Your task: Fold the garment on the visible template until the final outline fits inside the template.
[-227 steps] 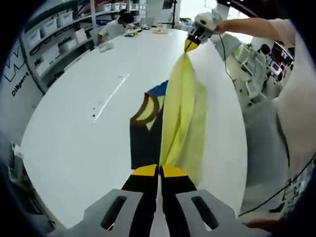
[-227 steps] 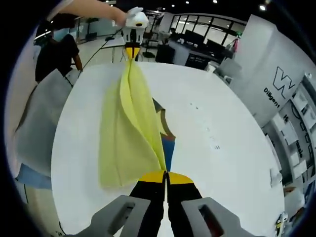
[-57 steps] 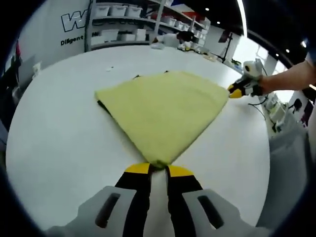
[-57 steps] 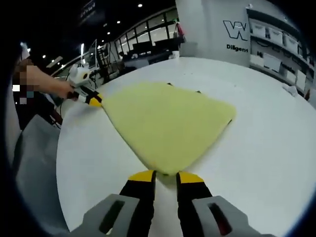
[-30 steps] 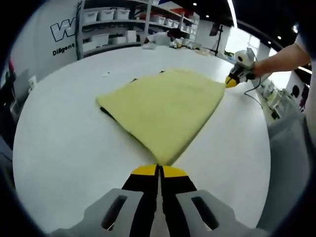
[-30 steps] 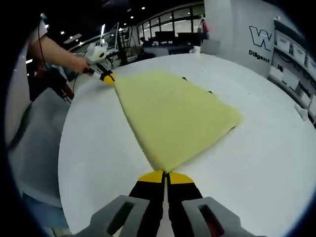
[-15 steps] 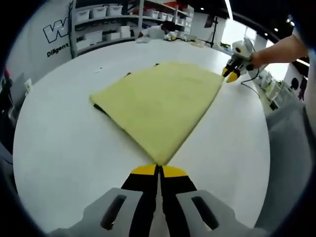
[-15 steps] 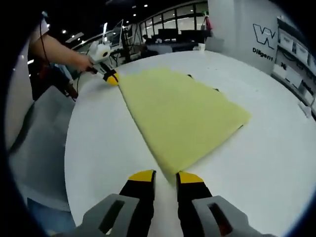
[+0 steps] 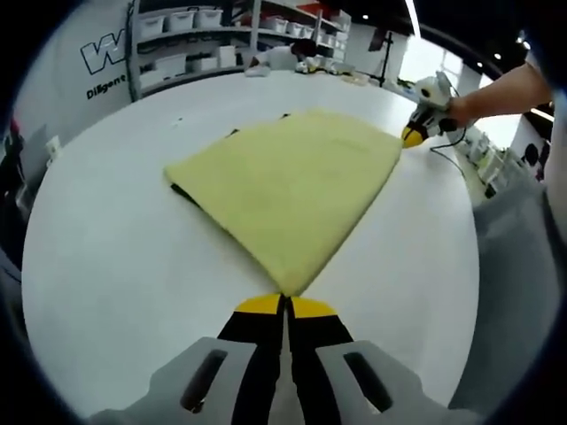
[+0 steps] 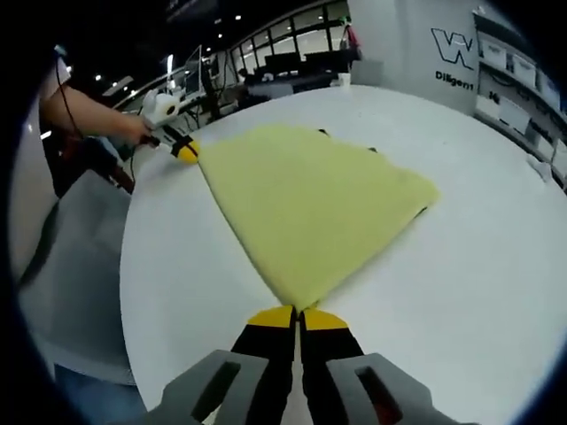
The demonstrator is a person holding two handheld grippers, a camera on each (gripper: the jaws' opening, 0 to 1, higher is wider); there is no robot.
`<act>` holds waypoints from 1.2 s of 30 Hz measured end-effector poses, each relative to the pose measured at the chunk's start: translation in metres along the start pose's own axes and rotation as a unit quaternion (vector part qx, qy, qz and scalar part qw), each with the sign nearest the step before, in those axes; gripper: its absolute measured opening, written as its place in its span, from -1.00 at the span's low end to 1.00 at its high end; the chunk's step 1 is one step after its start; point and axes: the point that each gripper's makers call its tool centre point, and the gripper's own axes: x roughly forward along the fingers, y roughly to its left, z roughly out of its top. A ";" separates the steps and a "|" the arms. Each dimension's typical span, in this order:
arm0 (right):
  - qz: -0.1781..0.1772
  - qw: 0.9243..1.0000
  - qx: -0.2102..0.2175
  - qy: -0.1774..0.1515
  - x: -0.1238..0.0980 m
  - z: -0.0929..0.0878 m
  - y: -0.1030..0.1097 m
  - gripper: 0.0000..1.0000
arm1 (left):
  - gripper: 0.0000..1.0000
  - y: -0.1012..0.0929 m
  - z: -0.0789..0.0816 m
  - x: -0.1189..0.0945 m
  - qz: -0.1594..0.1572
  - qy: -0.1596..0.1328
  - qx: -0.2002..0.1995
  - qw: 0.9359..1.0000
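A yellow garment (image 9: 288, 181) lies folded flat on the round white table (image 9: 115, 266), in a roughly four-sided shape. Dark slivers of the template (image 9: 180, 191) peek out under its left edge, and again at its far side (image 10: 426, 211) in the right gripper view. My left gripper (image 9: 285, 299) is shut on the garment's near corner. My right gripper (image 10: 297, 311) is shut on the neighbouring corner of the garment (image 10: 306, 204). Each gripper also shows far off in the other's view: the right gripper (image 9: 413, 135) and the left gripper (image 10: 185, 152), each held by a hand at its corner.
Shelves with white bins (image 9: 190, 40) stand behind the table, and a person (image 9: 283, 57) leans over its far edge. The table's rim (image 9: 469, 292) curves close on the right. Grey cloth (image 10: 75, 257) hangs beyond the rim in the right gripper view.
The right gripper's jaws, open half a second ago beside the corner, have shut on it. The left gripper stays shut on its corner. The garment lies flat as before.
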 end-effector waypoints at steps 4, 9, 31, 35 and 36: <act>-0.007 1.000 0.005 0.000 -0.004 -0.005 0.007 -1.00 | -0.99 -0.009 -0.003 -0.003 0.002 -0.005 -0.008 1.000; -0.015 1.000 0.011 0.000 -0.009 -0.014 0.014 -1.00 | -0.99 -0.021 -0.011 -0.008 0.002 -0.010 -0.016 1.000; -0.050 0.999 0.020 0.001 -0.037 -0.019 0.028 -0.92 | -0.99 -0.028 -0.031 -0.042 0.062 -0.010 -0.056 0.996; -0.065 0.997 0.029 -0.014 -0.043 -0.019 0.034 -0.78 | -0.86 -0.040 -0.026 -0.050 0.072 -0.034 -0.076 0.994; -0.069 0.996 0.041 -0.028 -0.045 -0.019 0.037 -0.75 | -0.80 -0.045 -0.022 -0.052 0.074 -0.049 -0.090 0.992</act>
